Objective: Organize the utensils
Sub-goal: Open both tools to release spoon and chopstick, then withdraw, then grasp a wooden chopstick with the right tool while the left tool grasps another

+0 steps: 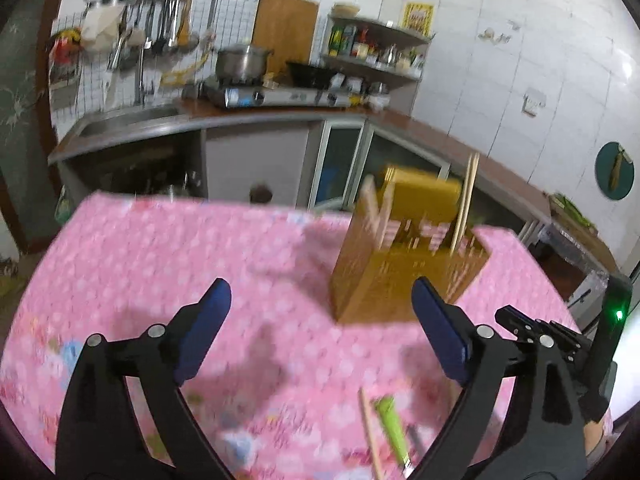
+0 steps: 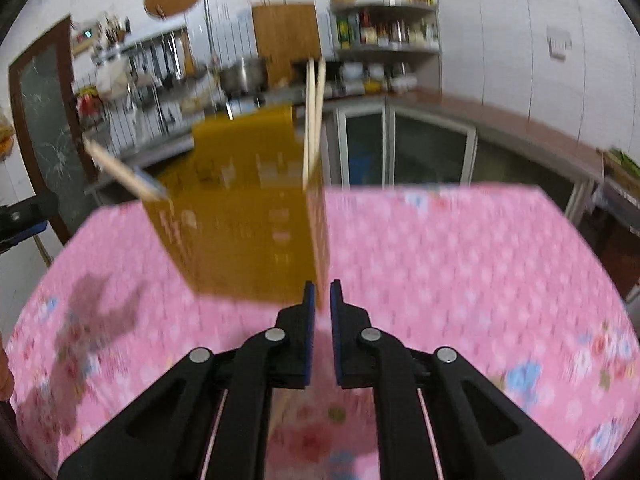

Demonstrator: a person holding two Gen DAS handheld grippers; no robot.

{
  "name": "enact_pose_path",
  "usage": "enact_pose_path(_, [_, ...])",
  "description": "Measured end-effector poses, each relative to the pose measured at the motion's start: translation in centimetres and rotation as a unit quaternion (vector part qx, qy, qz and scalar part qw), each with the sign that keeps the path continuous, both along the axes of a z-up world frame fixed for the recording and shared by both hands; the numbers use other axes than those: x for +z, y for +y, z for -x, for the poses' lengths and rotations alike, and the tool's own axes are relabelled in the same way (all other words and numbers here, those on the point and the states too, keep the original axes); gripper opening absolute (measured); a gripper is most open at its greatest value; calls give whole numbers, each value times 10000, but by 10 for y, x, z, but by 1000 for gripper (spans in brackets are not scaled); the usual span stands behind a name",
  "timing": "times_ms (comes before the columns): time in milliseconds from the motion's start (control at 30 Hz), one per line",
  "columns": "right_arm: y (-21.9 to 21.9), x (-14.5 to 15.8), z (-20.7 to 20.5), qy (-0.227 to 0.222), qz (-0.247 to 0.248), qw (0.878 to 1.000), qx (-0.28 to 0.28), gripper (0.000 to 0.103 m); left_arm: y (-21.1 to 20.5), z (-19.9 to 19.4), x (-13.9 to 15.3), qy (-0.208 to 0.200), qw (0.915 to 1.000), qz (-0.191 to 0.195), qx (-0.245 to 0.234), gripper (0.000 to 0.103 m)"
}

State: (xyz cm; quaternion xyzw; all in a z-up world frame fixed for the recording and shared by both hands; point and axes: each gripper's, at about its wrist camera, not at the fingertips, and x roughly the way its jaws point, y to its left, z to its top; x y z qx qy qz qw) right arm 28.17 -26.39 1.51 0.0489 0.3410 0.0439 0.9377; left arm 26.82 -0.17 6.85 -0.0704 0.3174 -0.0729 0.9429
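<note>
Two chopsticks (image 2: 313, 120) upright in holder (image 2: 240, 216), beyond right tongs (image 2: 322, 296).

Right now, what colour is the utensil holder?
Mustard yellow utensil holder, clearest in the right wrist view.

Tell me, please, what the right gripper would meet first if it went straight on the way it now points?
Most likely the yellow-brown utensil holder: the right gripper, fingers shut and empty, points at its lower right corner on the pink tablecloth. Blur leaves the gap unclear.
</note>
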Motion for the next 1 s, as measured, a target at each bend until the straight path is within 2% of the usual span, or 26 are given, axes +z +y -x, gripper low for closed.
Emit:
enact_pose_path(67, [1, -15, 4, 268, -105, 9996, -24, 8, 2, 6, -18, 218, 9997, -55, -15, 90])
enact_pose_path(100, [3, -19, 5, 340, -110, 9994, -30, 16, 2, 9, -25, 277, 9996, -101, -24, 90])
enact_pose_path(133, [5, -25, 7, 428, -77, 9990, -33, 36, 2, 12, -31, 334, 9993, -154, -34, 90])
enact_pose_path(200, [11, -31, 11, 475, -10, 9988, -62, 51, -1, 17, -43, 438, 9987, -249, -69, 90])
enact_pose_path(300, [16, -35, 16, 526, 117, 9985, -81, 51, -2, 23, -57, 513, 9980, -354, -51, 95])
enact_pose_path(367, [14, -39, 16, 642, 127, 9977, -187, 62, 1, 25, -63, 554, 9978, -364, -30, 98])
enact_pose_path(400, [13, -39, 16, 656, 122, 9975, -250, 73, 2, 25, -65, 566, 9977, -385, 1, 98])
enact_pose_path(433, [11, -39, 18, 627, 123, 9974, -345, 80, 4, 26, -66, 549, 9977, -403, 41, 98])
enact_pose_path(467, [10, -38, 19, 594, 152, 9972, -427, 83, 5, 27, -67, 523, 9977, -428, 80, 98])
enact_pose_path(600, [7, -36, 26, 471, 605, 9940, -786, 86, 3, 30, -68, 476, 9967, -637, 171, 98])
enact_pose_path(667, [4, -35, 28, 434, 616, 9937, -827, 86, 1, 33, -69, 460, 9958, -765, 199, 98])
enact_pose_path(833, [0, -28, 34, 275, 664, 9933, -902, 89, 3, 39, -68, 429, 9973, -563, 191, 98])
enact_pose_path(933, [-1, -22, 38, 198, 681, 9943, -798, 92, 2, 37, -71, 706, 9959, -559, 101, 98])
enact_pose_path(1000, [-2, -22, 37, 226, 577, 9953, -750, 93, 3, 39, -73, 702, 9961, -525, 111, 98])
